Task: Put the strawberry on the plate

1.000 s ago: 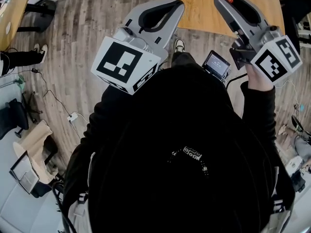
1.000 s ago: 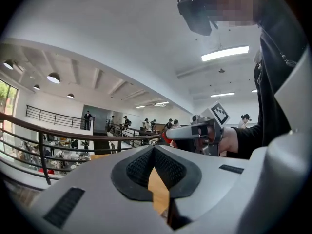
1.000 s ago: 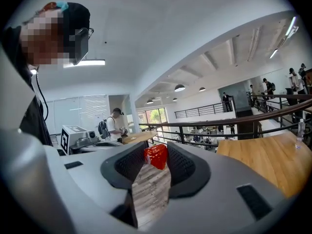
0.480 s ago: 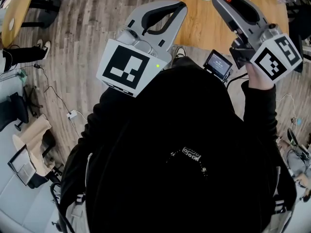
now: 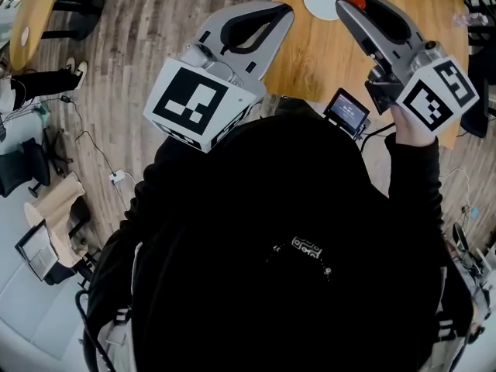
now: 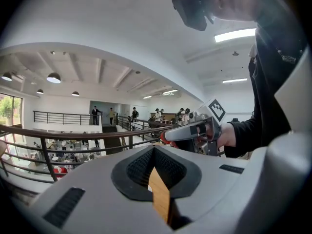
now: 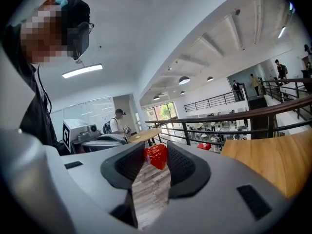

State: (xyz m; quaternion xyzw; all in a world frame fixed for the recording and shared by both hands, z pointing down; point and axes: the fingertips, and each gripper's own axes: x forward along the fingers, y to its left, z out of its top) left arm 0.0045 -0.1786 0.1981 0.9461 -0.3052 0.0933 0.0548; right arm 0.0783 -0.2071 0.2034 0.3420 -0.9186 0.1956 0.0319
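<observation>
**Strawberry** (image 7: 156, 156). Red and soft. It sits at the very tips of the right gripper (image 5: 350, 0), pinched between the two pads and carried in the air, not yet on the plate.

**Plate** (image 5: 322, 1). White and small, on the table (image 5: 310, 53). It lies just left of the right jaws' tips and ahead and to the right of the left jaws' tips.

**Left gripper** (image 5: 284, 10). The jaws are pressed together at the tips with nothing between them.

**Hazards**
- The hold is shallow, on the tips only. A jolt or a tilt could let the fruit slip forward and out.
- A harder squeeze to secure it would likely bruise it.
- Released from height, or off-centre over so small a plate, it could roll onto the table.
- The left gripper is near the right one, so a knock is possible.

**Views compared**
- Head view: the only view showing the plate and where it lies relative to both sets of jaws.
- Right gripper view: no plate, but it shows both pads bearing on the fruit's sides and the table to the right of the jaws.
- Left gripper view: shows the right gripper side-on, beyond its own jaws, with red at the tip.
</observation>
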